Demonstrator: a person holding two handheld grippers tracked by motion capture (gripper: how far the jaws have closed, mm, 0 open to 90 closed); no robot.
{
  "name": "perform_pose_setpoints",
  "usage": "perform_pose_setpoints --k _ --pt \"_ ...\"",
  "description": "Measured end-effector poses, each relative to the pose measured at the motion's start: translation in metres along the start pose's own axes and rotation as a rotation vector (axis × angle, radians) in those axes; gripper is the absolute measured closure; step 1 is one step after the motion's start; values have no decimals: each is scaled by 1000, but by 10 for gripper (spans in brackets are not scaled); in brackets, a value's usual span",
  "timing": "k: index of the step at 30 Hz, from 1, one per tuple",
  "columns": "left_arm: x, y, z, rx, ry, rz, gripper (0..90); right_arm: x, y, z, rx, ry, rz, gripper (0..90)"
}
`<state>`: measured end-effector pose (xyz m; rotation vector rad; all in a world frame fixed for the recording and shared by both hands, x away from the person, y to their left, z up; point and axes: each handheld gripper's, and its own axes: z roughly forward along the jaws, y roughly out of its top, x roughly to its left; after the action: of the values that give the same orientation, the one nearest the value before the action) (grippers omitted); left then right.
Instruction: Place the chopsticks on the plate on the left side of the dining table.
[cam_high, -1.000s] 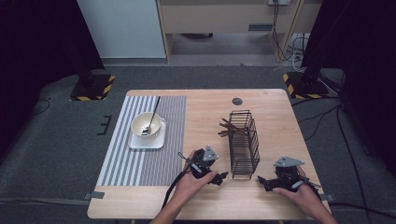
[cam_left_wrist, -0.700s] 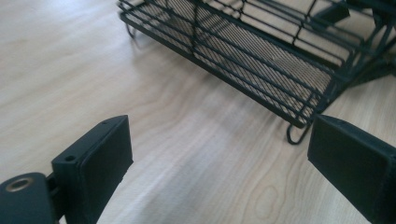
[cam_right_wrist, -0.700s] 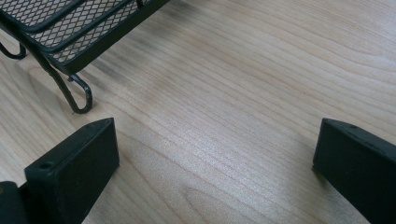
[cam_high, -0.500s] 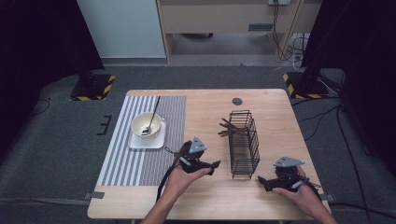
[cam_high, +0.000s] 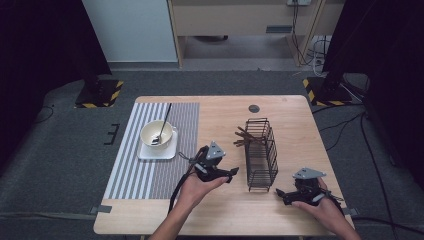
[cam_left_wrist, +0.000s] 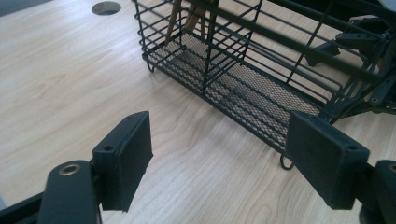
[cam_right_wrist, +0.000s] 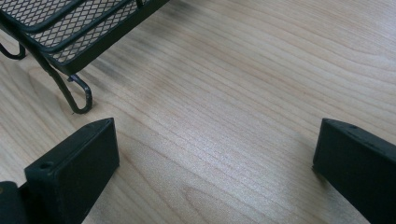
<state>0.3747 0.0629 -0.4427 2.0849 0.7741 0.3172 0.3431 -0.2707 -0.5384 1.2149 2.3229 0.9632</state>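
High view: left gripper (cam_high: 220, 172) held off the bench (cam_high: 220, 107) in the left hand (cam_high: 197, 186), pointing toward the black wire basket (cam_high: 262, 154), just beside its long side. Fingers apart, lately closing in a little, nothing between them. Right gripper (cam_high: 285, 194) low at the bench's near right corner in the right hand (cam_high: 320, 206), aimed at the basket's near end. Basket standing upright mid-bench, brown wooden sticks (cam_high: 245, 136) poking out at its far end.

Left gripper view: fingers (cam_left_wrist: 123, 158) spread wide over bare wood, gripping nothing. Basket (cam_left_wrist: 243, 88) just ahead, mesh floor, small curled feet.

Right gripper view: fingers (cam_right_wrist: 74, 170) wide apart, empty, close over the bench. Basket corner (cam_right_wrist: 56, 28) at upper left, clear of the fingers.
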Motion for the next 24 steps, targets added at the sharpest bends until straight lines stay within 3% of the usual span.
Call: perform_pose_setpoints --k 10,17,19,24 --pt "-8 25 -12 10 10 63 234 0 0 0 0 0 1 2" --pt "-6 37 -18 12 21 67 230 0 0 0 0 -1 2 2" --pt "-3 43 -20 -3 8 44 237 0 0 0 0 -3 3 2" --pt "-3 53 -23 -18 7 55 253 0 0 0 1 -2 5 1"
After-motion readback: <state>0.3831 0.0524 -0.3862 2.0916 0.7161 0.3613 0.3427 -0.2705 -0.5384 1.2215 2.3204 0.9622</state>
